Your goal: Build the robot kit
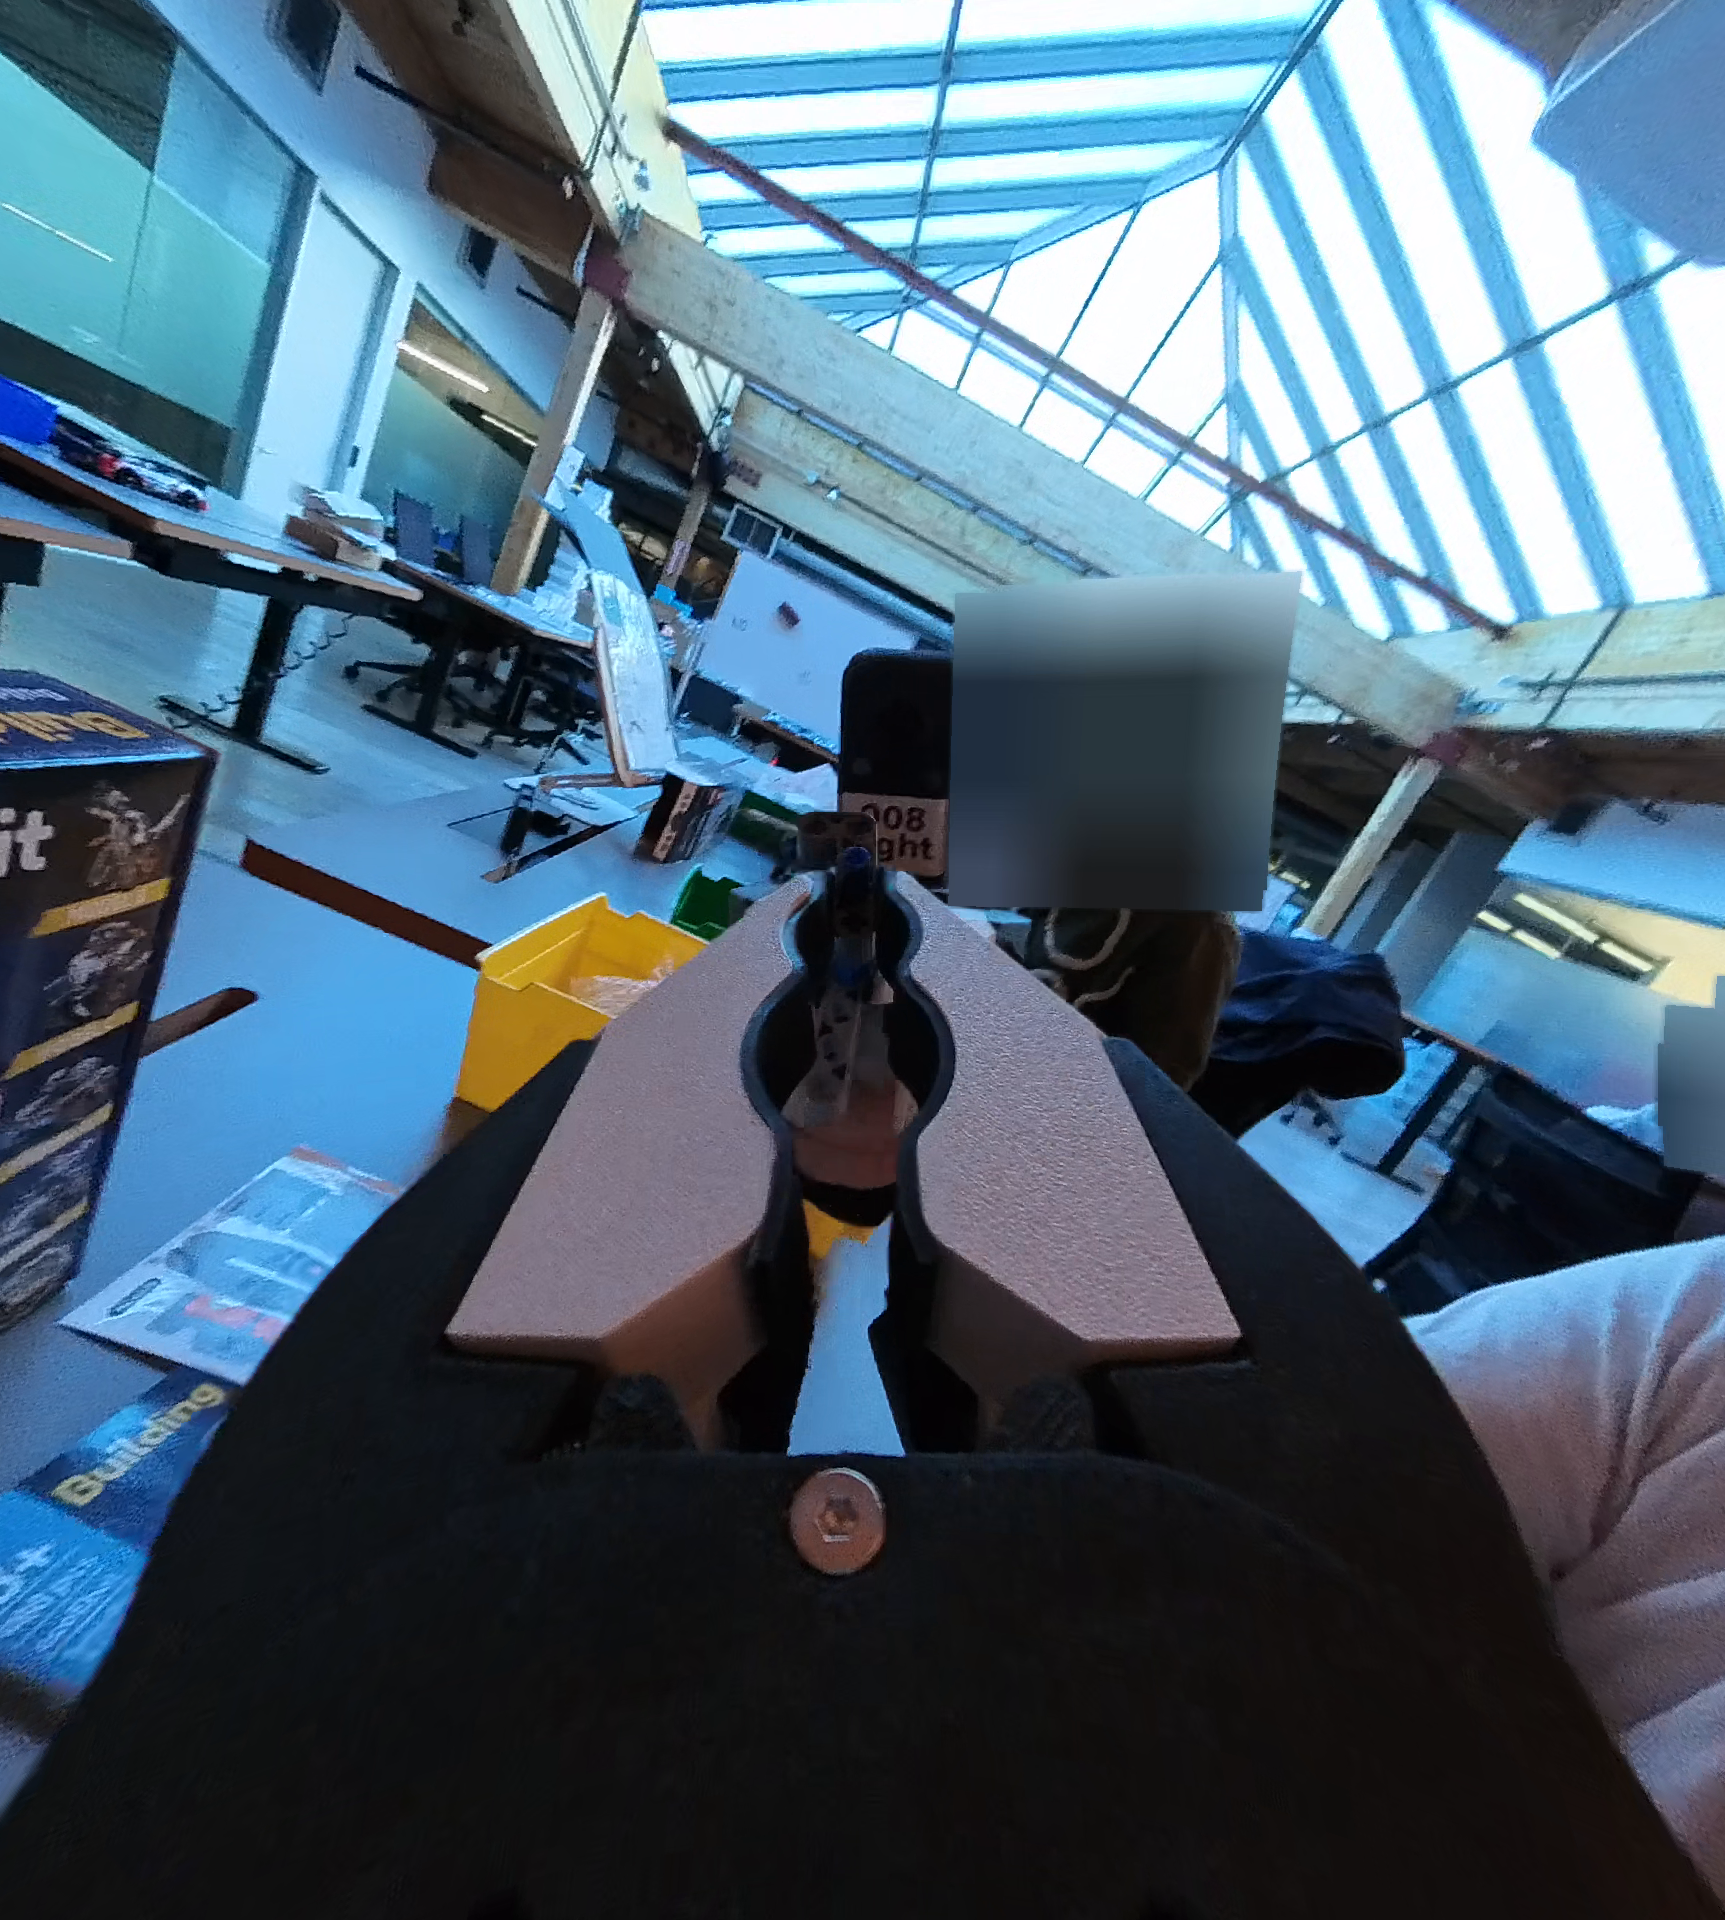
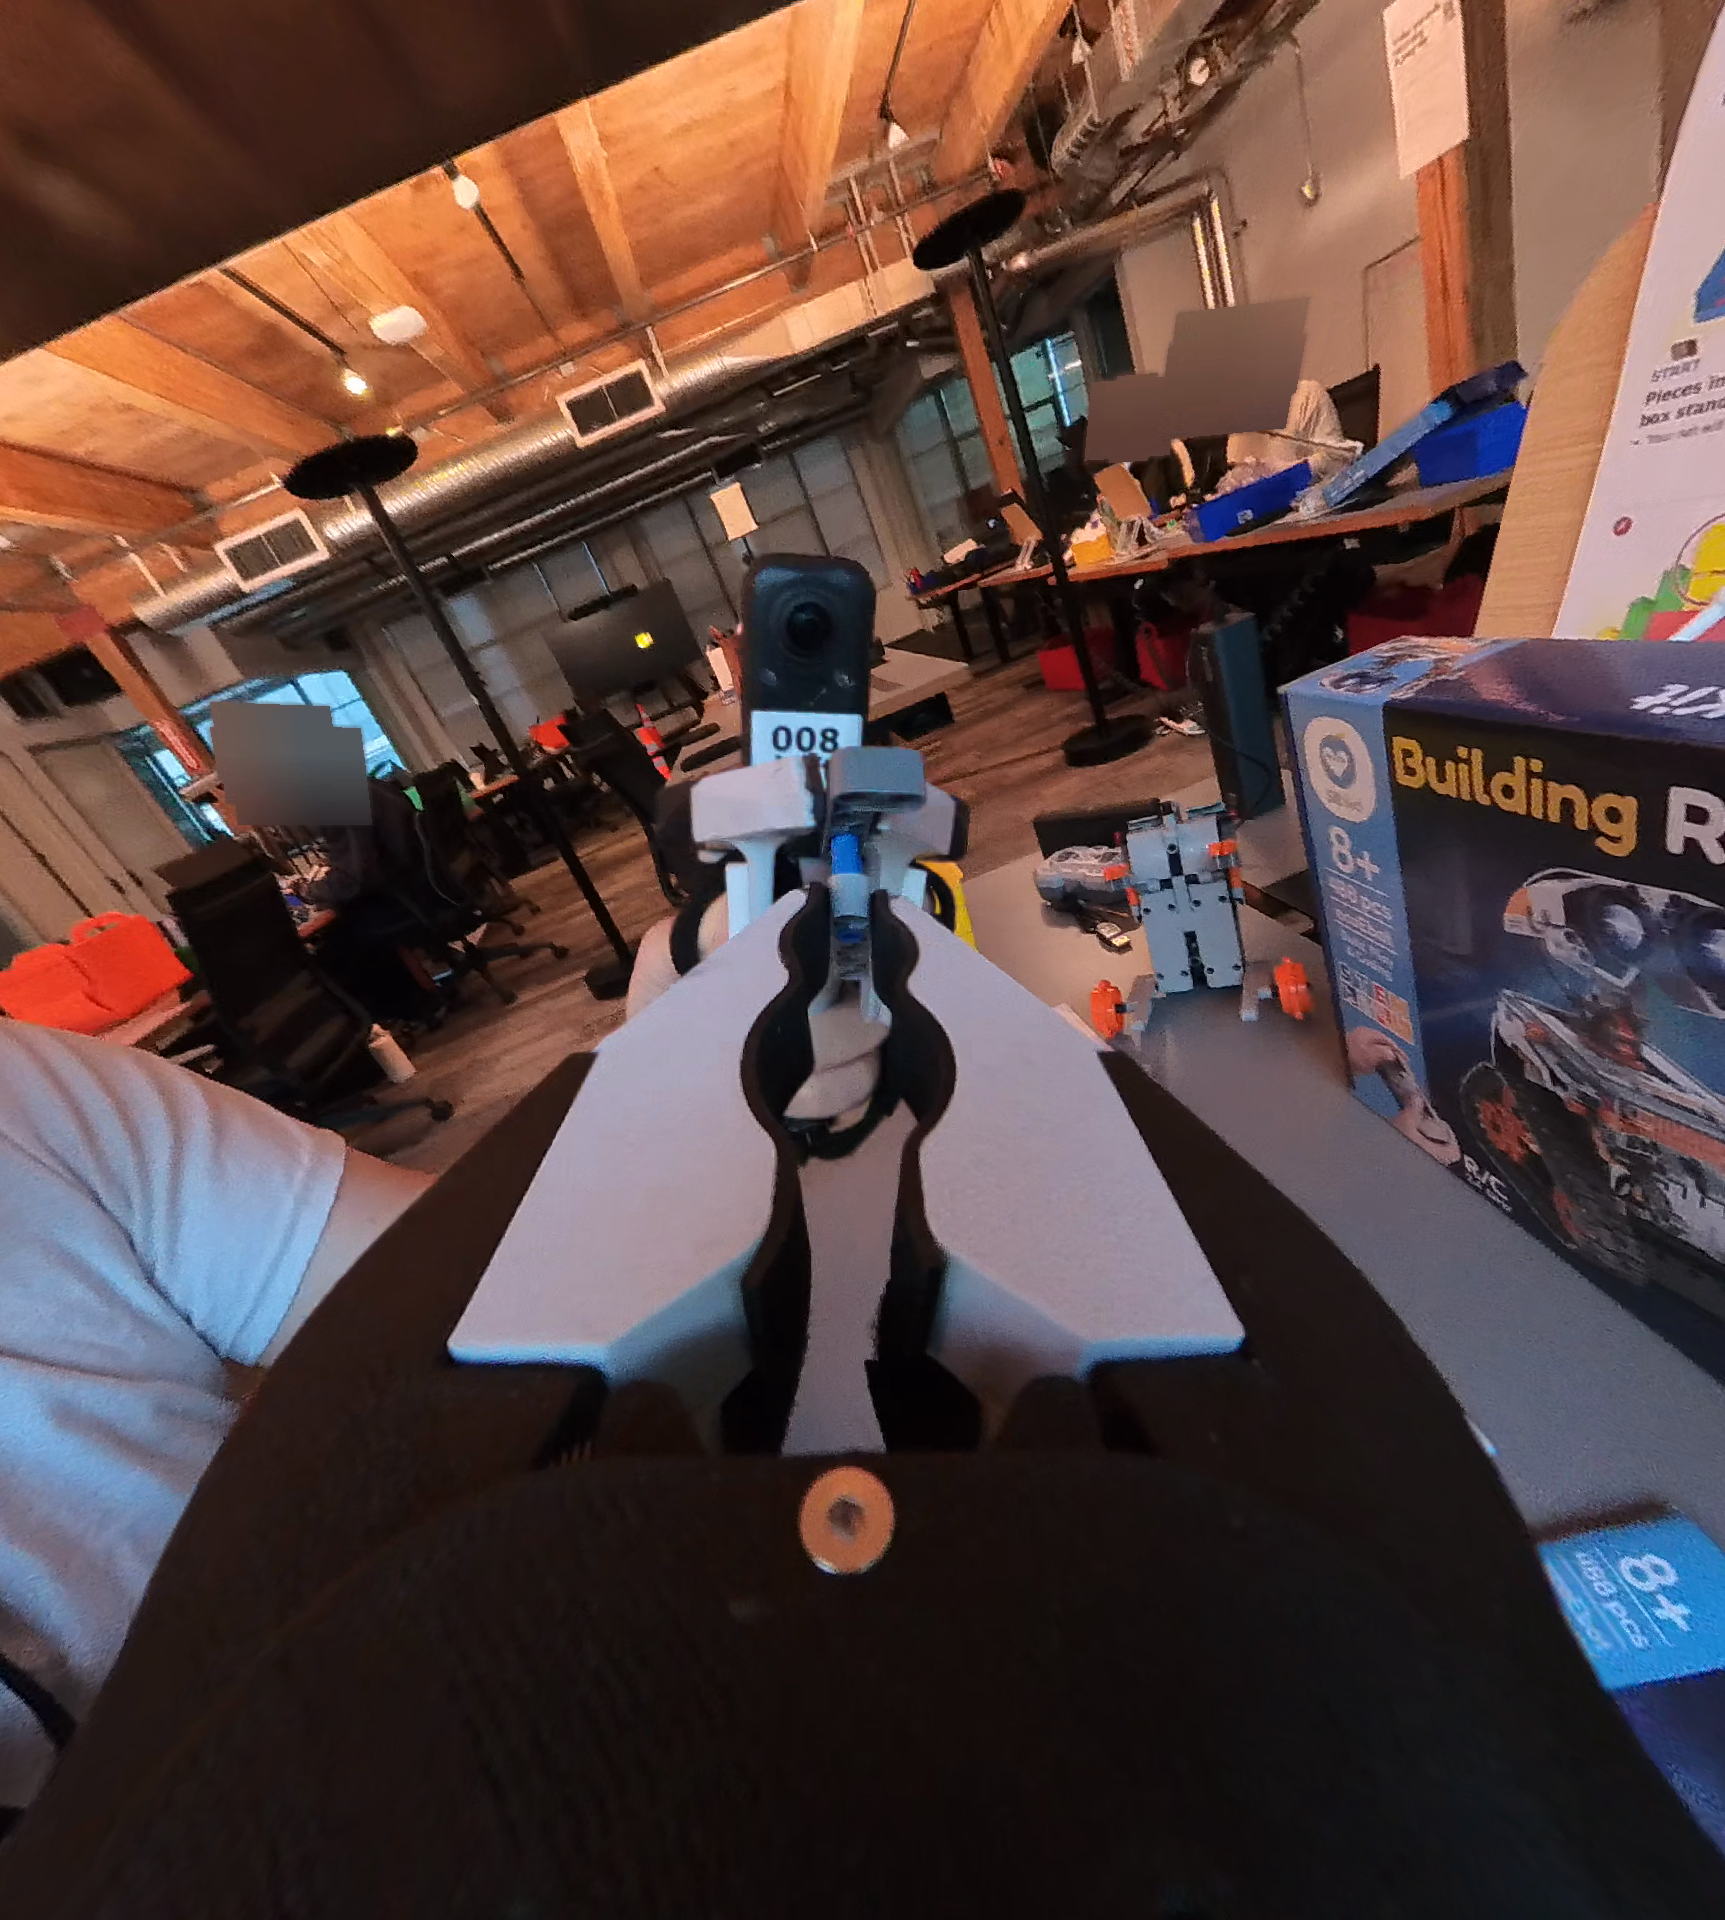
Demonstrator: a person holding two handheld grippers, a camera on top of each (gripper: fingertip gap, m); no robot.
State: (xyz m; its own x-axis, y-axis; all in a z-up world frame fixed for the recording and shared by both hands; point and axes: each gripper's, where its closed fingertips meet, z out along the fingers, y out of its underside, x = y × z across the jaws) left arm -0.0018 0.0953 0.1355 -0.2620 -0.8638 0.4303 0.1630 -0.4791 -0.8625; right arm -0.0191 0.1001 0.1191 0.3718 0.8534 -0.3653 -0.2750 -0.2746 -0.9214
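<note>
Plastic piece: small blue-and-grey toy building pin assembly (image 2: 845, 883), light, stiff, slippery; grip its shaft.
Left tongs (image 1: 845, 914): clamped on it.
Right tongs (image 2: 845, 925): clamped too, above grey bench (image 2: 1357, 1195).

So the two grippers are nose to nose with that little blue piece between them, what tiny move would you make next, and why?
Probably ease the two together a touch along their shared line. The left gripper and right gripper face each other tip to tip, each shut on a small part: the right holds a blue pin that meets the grey piece at the left's tips. How deep it sits is hidden, so go gently.
</note>
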